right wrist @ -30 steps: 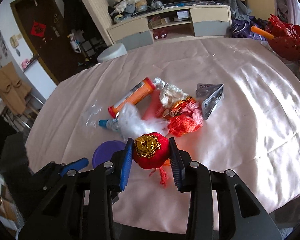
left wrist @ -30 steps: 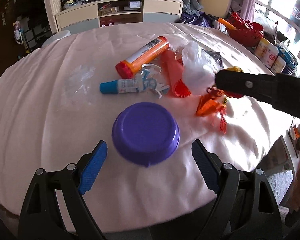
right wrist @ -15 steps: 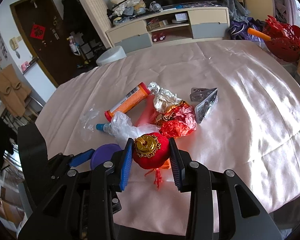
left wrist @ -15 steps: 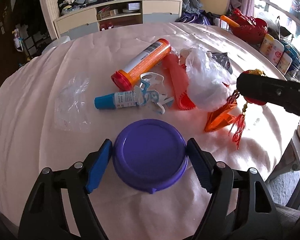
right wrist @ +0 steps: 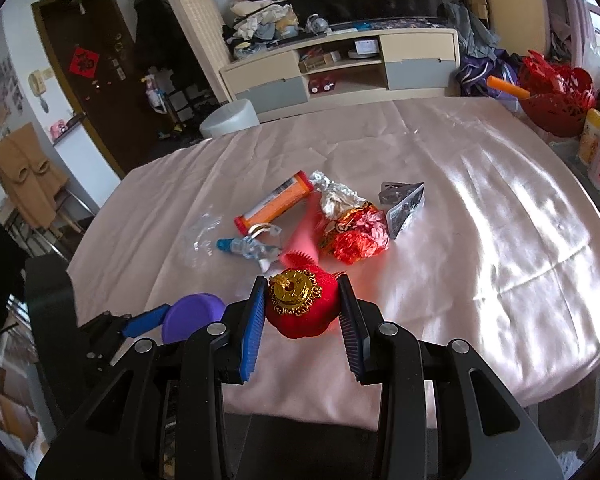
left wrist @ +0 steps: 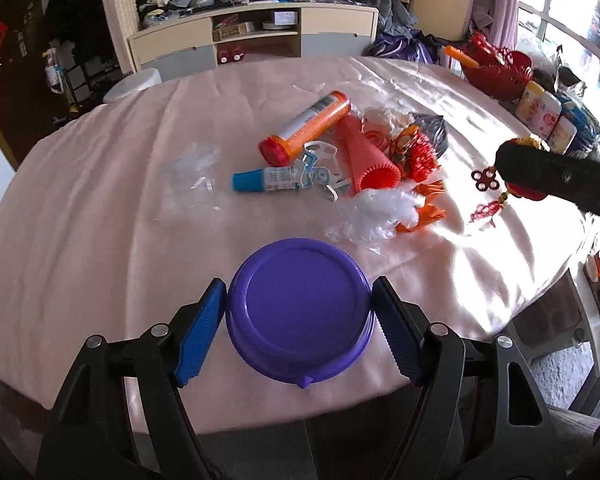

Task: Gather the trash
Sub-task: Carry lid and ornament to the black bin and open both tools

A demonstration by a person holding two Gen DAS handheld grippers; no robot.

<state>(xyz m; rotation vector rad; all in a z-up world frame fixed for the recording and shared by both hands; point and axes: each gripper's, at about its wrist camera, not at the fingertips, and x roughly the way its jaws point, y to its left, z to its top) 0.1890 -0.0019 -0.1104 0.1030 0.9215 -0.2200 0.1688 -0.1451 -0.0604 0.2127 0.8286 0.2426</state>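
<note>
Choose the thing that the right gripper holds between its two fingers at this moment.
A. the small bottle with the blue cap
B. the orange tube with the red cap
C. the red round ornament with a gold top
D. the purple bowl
C: in the right wrist view the right gripper is shut on the red round ornament, both pads pressed against its sides, while the purple bowl sits between the left gripper's fingers.

A purple bowl (left wrist: 299,308) sits between blue finger pads (left wrist: 200,334). At twelve o'clock lie an orange tube (left wrist: 305,126) with a white barcode label, a coral cone (left wrist: 366,156) and red-gold foil (right wrist: 356,234). The ornament (right wrist: 300,306) is red, gold-capped. The tablecloth (left wrist: 100,184) is pale pink.
</note>
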